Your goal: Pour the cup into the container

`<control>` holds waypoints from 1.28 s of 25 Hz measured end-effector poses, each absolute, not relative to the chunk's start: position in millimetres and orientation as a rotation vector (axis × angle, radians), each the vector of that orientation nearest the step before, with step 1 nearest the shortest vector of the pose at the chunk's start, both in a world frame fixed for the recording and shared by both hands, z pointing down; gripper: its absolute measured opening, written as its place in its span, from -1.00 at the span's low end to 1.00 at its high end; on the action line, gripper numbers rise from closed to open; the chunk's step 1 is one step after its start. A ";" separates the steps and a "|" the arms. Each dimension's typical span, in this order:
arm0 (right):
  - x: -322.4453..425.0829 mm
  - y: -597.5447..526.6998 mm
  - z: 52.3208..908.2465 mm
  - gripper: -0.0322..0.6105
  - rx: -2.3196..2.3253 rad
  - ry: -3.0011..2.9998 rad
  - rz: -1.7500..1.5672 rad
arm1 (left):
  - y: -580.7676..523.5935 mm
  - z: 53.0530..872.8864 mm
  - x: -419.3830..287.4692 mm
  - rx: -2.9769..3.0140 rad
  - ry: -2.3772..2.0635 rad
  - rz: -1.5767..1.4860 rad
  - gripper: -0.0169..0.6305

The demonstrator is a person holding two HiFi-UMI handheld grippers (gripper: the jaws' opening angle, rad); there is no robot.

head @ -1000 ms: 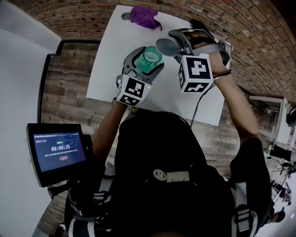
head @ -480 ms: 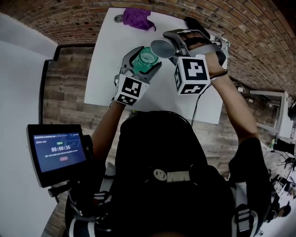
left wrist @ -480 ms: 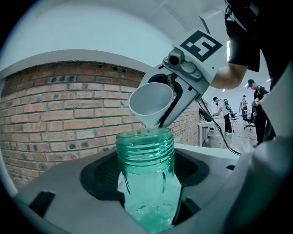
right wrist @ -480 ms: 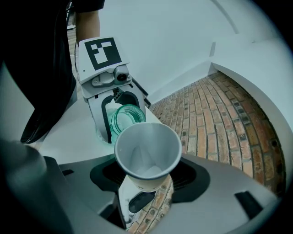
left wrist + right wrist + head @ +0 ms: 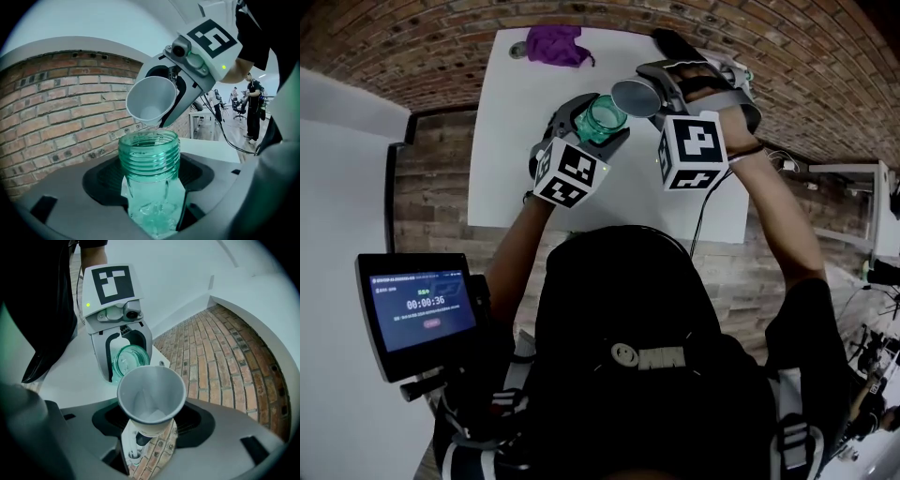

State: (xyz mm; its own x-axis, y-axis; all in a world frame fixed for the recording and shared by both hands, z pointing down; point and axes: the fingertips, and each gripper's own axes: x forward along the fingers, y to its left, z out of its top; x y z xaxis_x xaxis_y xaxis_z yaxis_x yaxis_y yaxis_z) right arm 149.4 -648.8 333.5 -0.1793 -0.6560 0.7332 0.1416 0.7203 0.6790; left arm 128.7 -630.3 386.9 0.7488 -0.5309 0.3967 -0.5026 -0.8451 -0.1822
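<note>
- Two grippers meet in the air above the white table (image 5: 502, 150). A purple cloth (image 5: 553, 44) lies at its far edge, well apart from the work.
- The step in hand, as I judge it, is the pour itself. The cup is tipped toward the jar, its lip just over the jar's open mouth.
- To do it well, I would keep the jar steady and mouth-up in my left hand. Only the right wrist should roll, and slowly, so the contents fall inside the threaded neck and not down its outside.
- I would hold the cup's lip close over the middle of that mouth without knocking the rim. The neck leaves little margin, so a quick tip risks a spill onto the table below.
- My left gripper (image 5: 586, 131) is closed on the green see-through jar (image 5: 149, 157). Its jaws hold the body below the threads. Something clear sits low inside the jar, though I cannot say what.
- My right gripper (image 5: 649, 92) is clamped on the pale cup (image 5: 151, 397). Its jaws stand fairly wide and grip the narrow base, with the broad mouth tilted toward the jar.
- How much remains in the cup I cannot tell, since its pale inside shows nothing distinct.
</note>
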 end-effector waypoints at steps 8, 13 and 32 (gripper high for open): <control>193.0 -655.2 342.7 -0.06 0.485 -1.563 -0.721 | -636.5 393.9 167.8 -2.841 0.716 -0.801 0.14; 206.9 -658.3 349.6 -0.06 0.482 -1.550 -0.715 | -638.1 396.3 179.9 -2.846 0.692 -0.828 0.14; 220.5 -680.0 358.3 -0.06 0.423 -1.462 -0.825 | -656.6 403.5 204.7 -2.869 0.613 -0.985 0.14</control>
